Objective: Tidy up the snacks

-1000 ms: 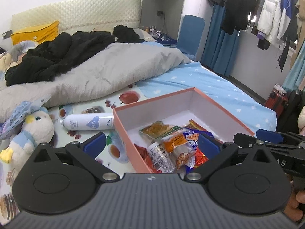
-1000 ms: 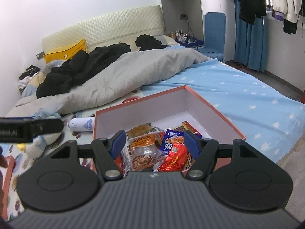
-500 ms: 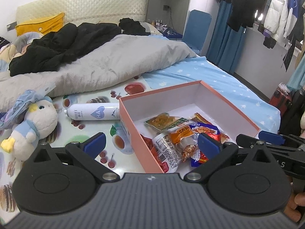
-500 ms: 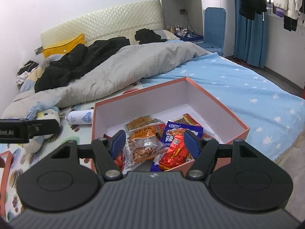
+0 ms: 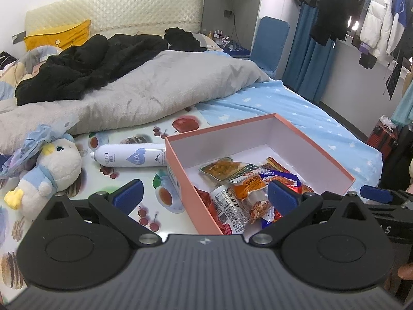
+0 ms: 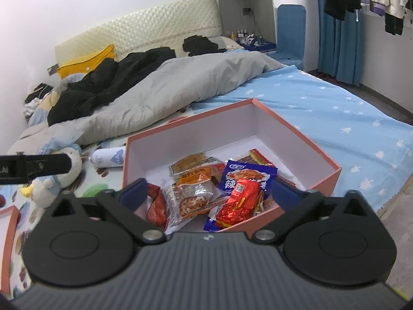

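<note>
A pink open box [image 5: 260, 122] [image 6: 191, 120] sits on the bed with several snack packets [image 5: 240, 196] [image 6: 206, 188] piled in its near half. My left gripper [image 5: 205, 196] is open and empty, held above the box's near left corner. My right gripper [image 6: 209, 192] is open and empty, held above the box's near edge, over the packets. The right gripper's arm shows at the right edge of the left wrist view [image 5: 374, 193]; the left one shows at the left of the right wrist view [image 6: 36, 166].
A white spray bottle [image 5: 129, 156] lies left of the box on a fruit-print mat [image 5: 111, 180]. A plush duck [image 5: 49, 170] lies further left. A grey duvet [image 5: 144, 90] and black clothes [image 5: 90, 62] cover the bed behind. A pink lid edge [image 6: 10, 235] shows at left.
Both grippers have drawn back and up from the box, so more of the box and mat shows. Both stay open and empty. The packets have not moved.
</note>
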### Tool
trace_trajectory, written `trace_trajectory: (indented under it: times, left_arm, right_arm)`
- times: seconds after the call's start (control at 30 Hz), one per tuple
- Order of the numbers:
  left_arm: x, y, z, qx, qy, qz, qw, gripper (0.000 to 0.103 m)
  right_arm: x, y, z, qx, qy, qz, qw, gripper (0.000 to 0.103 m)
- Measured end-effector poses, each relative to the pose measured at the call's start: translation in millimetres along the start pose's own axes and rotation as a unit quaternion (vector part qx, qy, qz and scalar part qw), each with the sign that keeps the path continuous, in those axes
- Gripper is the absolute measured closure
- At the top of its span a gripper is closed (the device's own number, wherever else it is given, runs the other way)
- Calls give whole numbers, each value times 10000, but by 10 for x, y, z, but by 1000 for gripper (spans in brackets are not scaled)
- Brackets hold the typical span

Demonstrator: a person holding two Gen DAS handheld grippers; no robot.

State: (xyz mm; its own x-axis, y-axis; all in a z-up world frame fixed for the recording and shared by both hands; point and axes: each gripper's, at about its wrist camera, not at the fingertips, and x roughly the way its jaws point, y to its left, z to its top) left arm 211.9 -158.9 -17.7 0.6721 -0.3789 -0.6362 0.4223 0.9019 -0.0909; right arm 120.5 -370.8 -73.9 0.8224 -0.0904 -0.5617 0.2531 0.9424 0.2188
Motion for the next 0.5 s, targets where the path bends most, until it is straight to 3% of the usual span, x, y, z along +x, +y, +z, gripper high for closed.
trace_trajectory:
  times: [0.5]
  left_arm:
    - [-14, 4, 4, -44, 25, -8, 10000, 0]
  right_arm:
    - [-13, 5, -4, -49, -20, -8, 10000, 0]
